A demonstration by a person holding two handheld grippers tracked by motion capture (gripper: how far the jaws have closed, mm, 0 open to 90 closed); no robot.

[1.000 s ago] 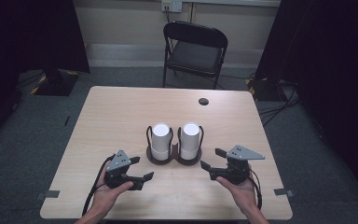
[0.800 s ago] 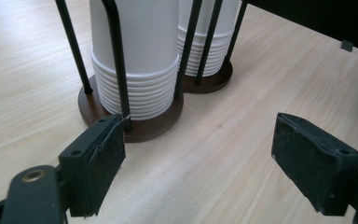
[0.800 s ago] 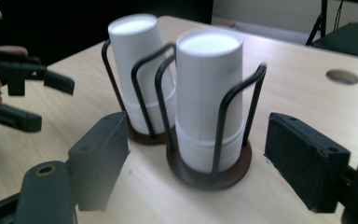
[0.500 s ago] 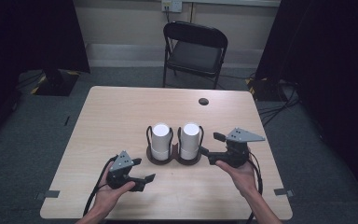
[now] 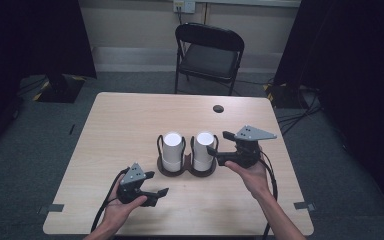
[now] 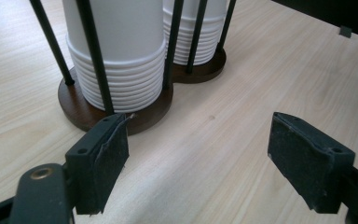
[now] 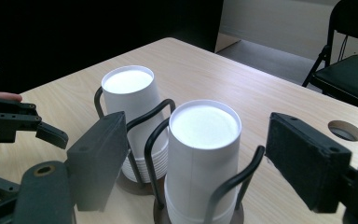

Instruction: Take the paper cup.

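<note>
Two stacks of upturned white paper cups stand in a black wire holder with round dark wooden bases, mid-table. My right gripper hovers just right of the right stack, level with its top. In the right gripper view that stack stands ahead between the open jaws of the right gripper, untouched; the jaws have just been opening and grip nothing. The left stack is beyond it. My left gripper rests low near the table's front, open and empty. In the left gripper view the left gripper faces the left stack.
The light wooden table has a round cable hole at the back right. A black folding chair stands behind the table. Cables trail from both grippers over the front edge. Dark curtains flank the room.
My right gripper has risen and moved in toward the right cup stack, with its jaws a little wider. The left gripper and the cups have stayed put.
</note>
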